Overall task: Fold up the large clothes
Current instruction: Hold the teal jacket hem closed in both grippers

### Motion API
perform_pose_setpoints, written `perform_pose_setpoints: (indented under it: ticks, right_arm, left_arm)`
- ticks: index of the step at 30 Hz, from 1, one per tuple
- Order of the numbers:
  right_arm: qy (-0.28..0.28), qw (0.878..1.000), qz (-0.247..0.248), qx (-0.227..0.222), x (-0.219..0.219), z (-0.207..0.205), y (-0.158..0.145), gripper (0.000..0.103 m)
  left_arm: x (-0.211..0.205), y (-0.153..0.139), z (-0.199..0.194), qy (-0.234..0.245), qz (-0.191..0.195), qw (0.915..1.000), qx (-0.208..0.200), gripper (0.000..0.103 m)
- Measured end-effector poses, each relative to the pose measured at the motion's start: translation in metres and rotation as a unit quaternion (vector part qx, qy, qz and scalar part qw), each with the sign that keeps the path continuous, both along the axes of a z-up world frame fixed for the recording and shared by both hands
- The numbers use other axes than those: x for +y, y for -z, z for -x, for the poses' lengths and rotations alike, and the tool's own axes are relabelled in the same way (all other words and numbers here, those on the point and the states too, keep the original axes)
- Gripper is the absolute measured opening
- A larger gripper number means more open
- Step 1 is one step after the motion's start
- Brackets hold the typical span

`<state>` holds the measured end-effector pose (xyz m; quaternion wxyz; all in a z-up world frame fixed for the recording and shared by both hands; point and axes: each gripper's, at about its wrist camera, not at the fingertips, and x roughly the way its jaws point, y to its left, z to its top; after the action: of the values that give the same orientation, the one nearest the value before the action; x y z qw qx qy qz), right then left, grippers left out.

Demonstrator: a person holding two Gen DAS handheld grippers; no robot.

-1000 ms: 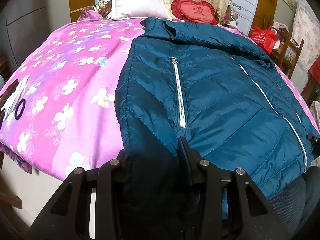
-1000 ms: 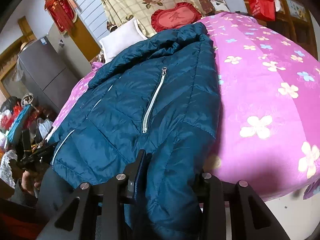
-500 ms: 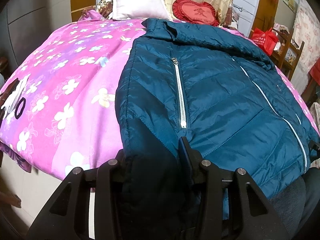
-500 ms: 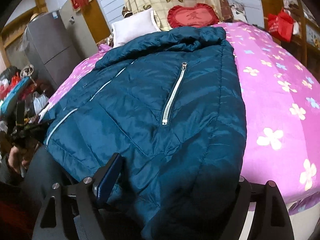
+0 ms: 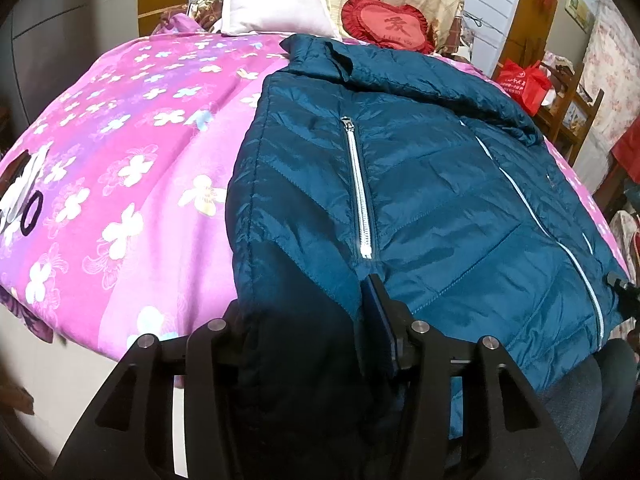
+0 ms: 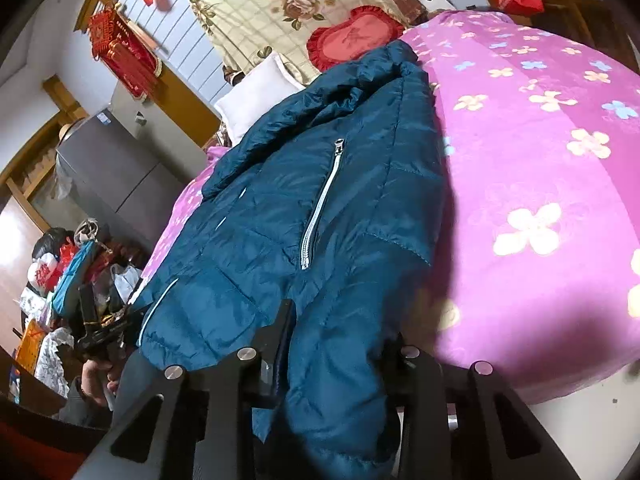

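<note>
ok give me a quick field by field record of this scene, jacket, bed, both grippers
garment: teal quilted puffer jacket, front up, white pocket zips showing
surface: pink flowered bedspread
collar end: toward white pillow and red heart-shaped cushion
left gripper: fingers opening, hem corner bunched between them
right gripper: fingers closing, other hem corner between them
fold: not yet begun, jacket spread flat
</note>
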<state>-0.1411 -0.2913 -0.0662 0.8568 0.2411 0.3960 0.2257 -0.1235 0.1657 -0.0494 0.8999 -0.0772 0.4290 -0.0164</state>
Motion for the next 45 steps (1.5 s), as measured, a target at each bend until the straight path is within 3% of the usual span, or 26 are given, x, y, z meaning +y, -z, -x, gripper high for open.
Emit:
perform_pose_setpoints:
  ticks: [4, 7, 11, 15, 19, 24, 40, 45]
  right_arm:
    - [0.006, 0.999, -0.037, 0.014, -0.008, 0.001, 0.002, 0.03]
    - [0.011, 1.0, 0.009, 0.014, -0.002, 0.005, -0.003, 0.023]
    - [0.004, 0.996, 0.083, 0.005, 0.017, 0.004, -0.011, 0.023]
    - [0.012, 0.995, 0.096, 0.012, 0.02, 0.003, -0.011, 0.023]
    - [0.021, 0.982, 0.188, 0.015, 0.04, 0.002, -0.017, 0.023]
    - [0.032, 0.968, 0.247, 0.024, 0.054, -0.001, -0.018, 0.023]
    - [0.038, 0.961, 0.274, 0.02, 0.062, 0.001, -0.018, 0.023]
    - [0.037, 0.96, 0.278, 0.019, 0.062, 0.001, -0.018, 0.023]
  left_arm:
    - [0.011, 0.0, -0.003, 0.001, 0.035, 0.9994, 0.001, 0.045]
    - [0.013, -0.001, -0.003, 0.009, 0.033, 0.9994, 0.008, 0.035]
    - [0.011, -0.002, -0.002, 0.009, 0.028, 0.9995, 0.009, 0.035]
    - [0.01, -0.001, -0.001, 0.006, 0.023, 0.9997, 0.008, 0.033]
    - [0.005, -0.002, -0.001, 0.011, 0.008, 0.9999, 0.009, 0.026]
    - [0.006, 0.0, -0.001, 0.01, 0.011, 0.9999, 0.008, 0.026]
    - [0.003, 0.003, 0.005, -0.001, 0.004, 0.9998, -0.021, 0.032]
    - [0.005, 0.002, 0.003, 0.003, 0.005, 0.9999, -0.013, 0.033]
